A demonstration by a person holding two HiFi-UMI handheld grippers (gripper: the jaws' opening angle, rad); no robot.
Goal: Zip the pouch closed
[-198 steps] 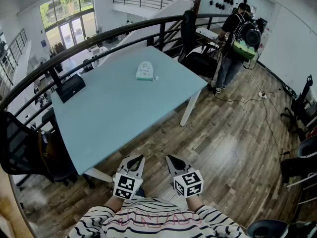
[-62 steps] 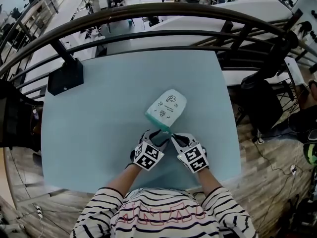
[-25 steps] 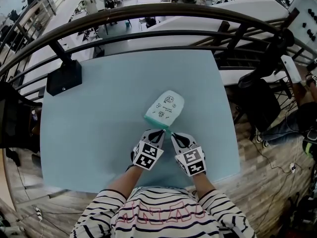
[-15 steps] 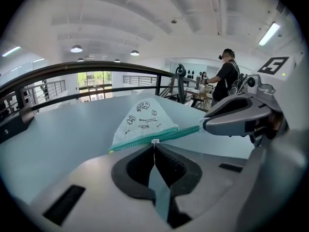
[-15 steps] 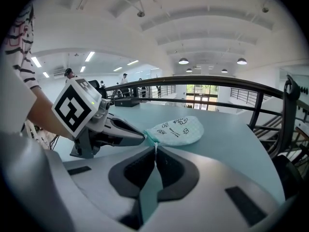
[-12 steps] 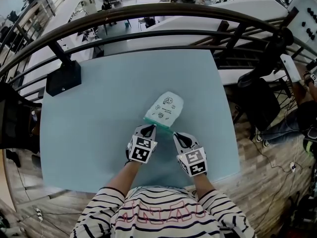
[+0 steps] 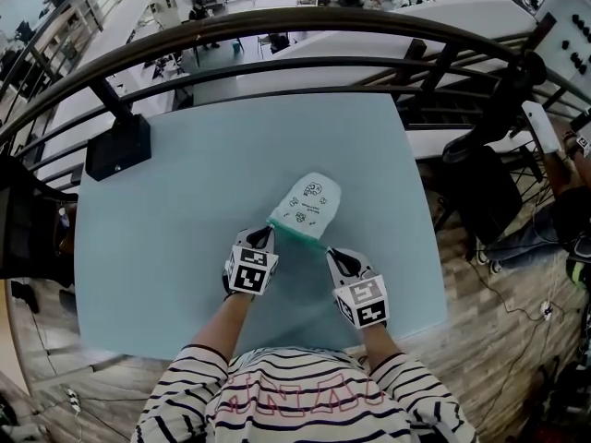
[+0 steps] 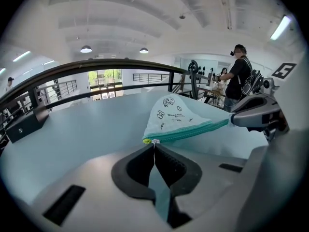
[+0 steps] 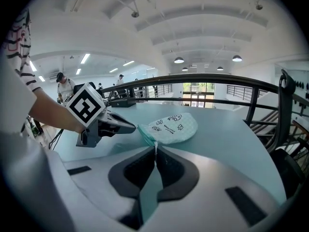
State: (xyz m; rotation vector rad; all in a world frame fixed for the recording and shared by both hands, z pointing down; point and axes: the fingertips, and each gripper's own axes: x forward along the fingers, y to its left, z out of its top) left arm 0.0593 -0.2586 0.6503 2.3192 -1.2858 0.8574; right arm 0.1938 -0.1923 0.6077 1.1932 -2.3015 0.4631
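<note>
The left gripper (image 7: 262, 238) is sliding leftward along the pouch's (image 7: 311, 199) teal zip edge (image 7: 297, 233), pinching the small white pull (image 8: 154, 141). A second ago it was sitting close beside the right gripper (image 7: 334, 255) at the edge's right end. Half a second ago it was partway along. Now it is arriving at the left end, so the two grippers are standing well apart with the zip edge stretching between them. Much earlier, the person was standing back from the table (image 7: 166, 238), holding both grippers together and clear of it, with the pouch lying out of reach; now the person is standing at the table's near side.
</note>
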